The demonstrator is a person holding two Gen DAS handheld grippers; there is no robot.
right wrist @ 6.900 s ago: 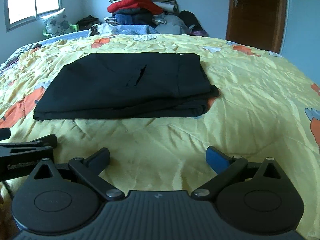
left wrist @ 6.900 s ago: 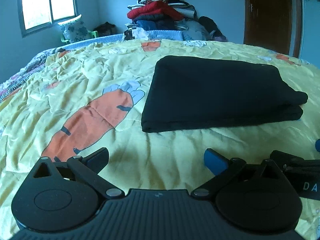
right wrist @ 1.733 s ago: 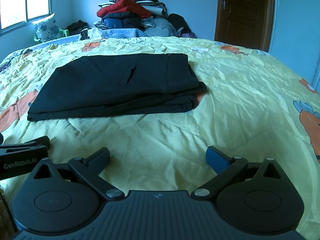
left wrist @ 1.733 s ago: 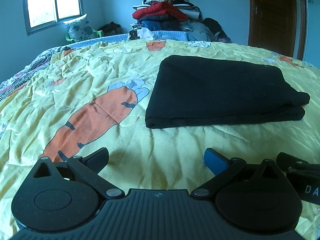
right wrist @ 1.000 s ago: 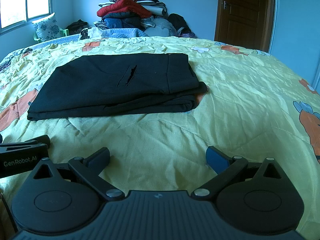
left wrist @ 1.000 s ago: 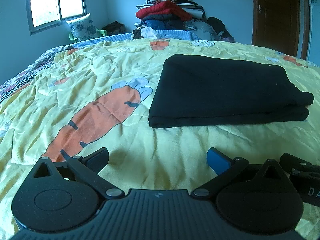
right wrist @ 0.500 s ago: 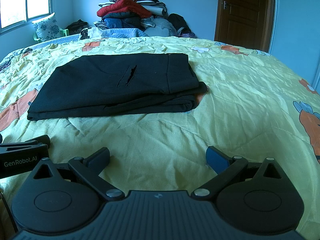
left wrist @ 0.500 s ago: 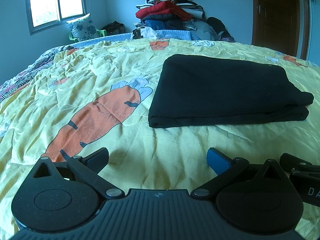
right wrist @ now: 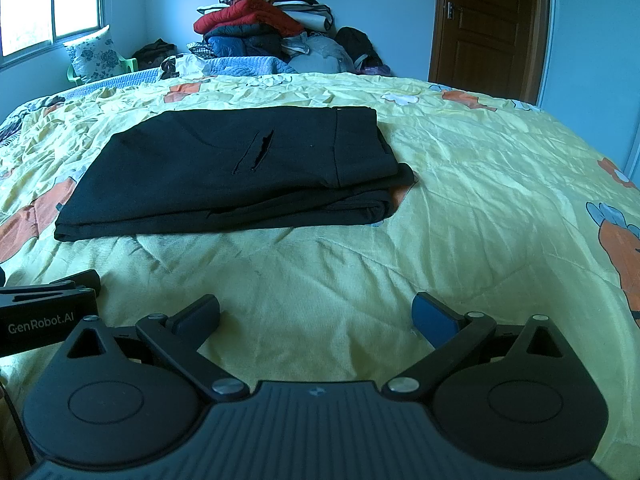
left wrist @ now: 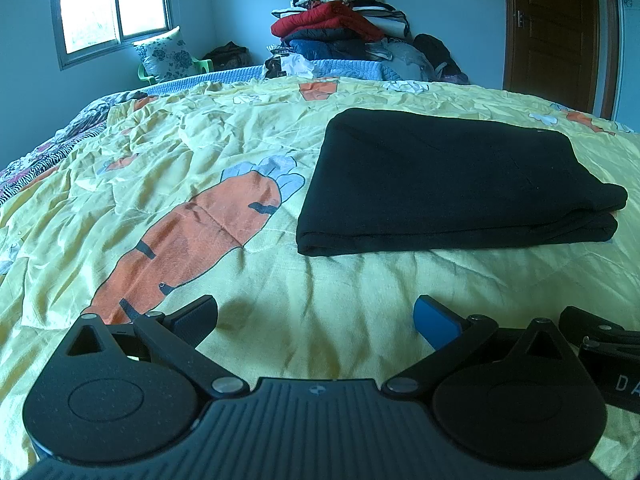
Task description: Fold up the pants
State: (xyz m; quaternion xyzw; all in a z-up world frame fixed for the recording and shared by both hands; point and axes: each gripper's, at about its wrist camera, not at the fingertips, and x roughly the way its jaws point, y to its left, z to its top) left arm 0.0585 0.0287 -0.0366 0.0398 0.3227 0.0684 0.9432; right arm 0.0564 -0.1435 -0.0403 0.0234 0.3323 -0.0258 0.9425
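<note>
Almost nothing has shifted over the last second: both of my tools hang where they were, and only against the oldest view has my left one drifted a little, so the black pants [left wrist: 452, 176] now sit slightly further to its right. The pants lie folded into a flat rectangle on the yellow carrot-print bedspread [left wrist: 180, 152], near the middle of the bed. Their stacked, thicker end points toward the door [right wrist: 486, 24] and the single folded edge toward the window [left wrist: 112, 4]. A pocket slit [right wrist: 256, 152] shows on the top layer.

My left gripper [left wrist: 316, 322] hovers above the bedspread, short of the pants' near edge and toward their window-side corner. Its fingers are spread wide with nothing between them. My right gripper [right wrist: 316, 316] hovers likewise in front of the pants, closer to their door-side end, fingers just as wide and empty. Neither touches the pants. The two tools are close beside each other, each one's body showing at the edge of the other's view.

Beyond the pants, past the far edge of the bed, a pile of clothes [right wrist: 264, 12] stands against the wall.
</note>
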